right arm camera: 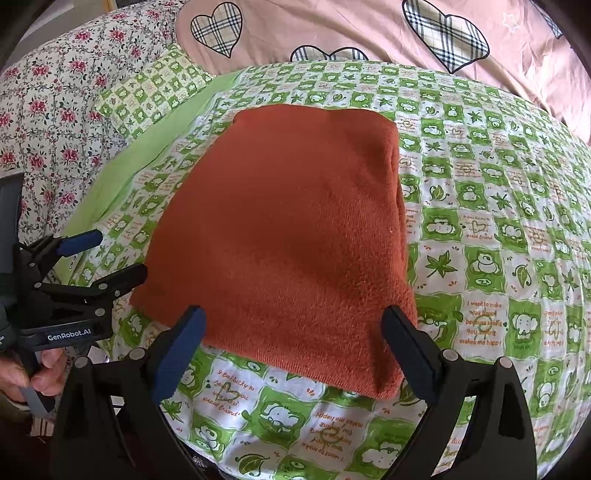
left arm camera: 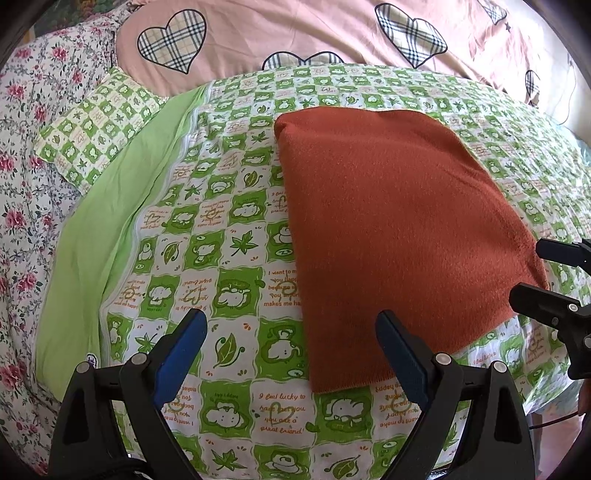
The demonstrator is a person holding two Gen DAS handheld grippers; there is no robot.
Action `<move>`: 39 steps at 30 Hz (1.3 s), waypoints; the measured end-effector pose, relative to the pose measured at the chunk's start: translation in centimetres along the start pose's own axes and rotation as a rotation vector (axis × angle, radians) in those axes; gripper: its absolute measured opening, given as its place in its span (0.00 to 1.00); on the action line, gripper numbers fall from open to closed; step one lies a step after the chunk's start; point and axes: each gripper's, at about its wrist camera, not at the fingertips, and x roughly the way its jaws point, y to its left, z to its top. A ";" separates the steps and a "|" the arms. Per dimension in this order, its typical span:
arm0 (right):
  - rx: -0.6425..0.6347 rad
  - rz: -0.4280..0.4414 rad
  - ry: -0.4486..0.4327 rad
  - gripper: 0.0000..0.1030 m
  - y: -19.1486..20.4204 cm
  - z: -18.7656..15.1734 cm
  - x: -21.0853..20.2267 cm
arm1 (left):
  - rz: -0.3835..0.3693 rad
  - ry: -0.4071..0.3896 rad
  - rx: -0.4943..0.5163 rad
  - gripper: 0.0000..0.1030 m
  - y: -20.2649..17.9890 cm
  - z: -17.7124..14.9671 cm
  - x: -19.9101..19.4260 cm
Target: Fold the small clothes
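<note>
A rust-orange knitted garment lies folded into a flat rectangle on the green-and-white checked bedsheet; it also shows in the right wrist view. My left gripper is open and empty, above the sheet at the garment's near left corner. My right gripper is open and empty, its jaws wide over the garment's near edge. The right gripper shows at the right edge of the left wrist view. The left gripper shows at the left of the right wrist view.
A matching checked pillow lies at the back left beside a plain green strip. A floral quilt runs along the left. A pink duvet with plaid hearts lies across the back.
</note>
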 end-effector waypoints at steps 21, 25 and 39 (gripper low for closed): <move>0.009 0.001 0.004 0.93 0.2 0.1 0.3 | 0.004 0.010 -0.004 0.91 -0.5 0.1 0.0; 0.007 0.003 0.005 0.93 0.1 0.2 0.3 | 0.002 0.014 -0.005 0.91 -0.5 0.1 0.1; 0.022 0.003 0.009 0.93 0.1 0.0 0.3 | -0.004 0.021 -0.009 0.91 -0.5 0.1 0.2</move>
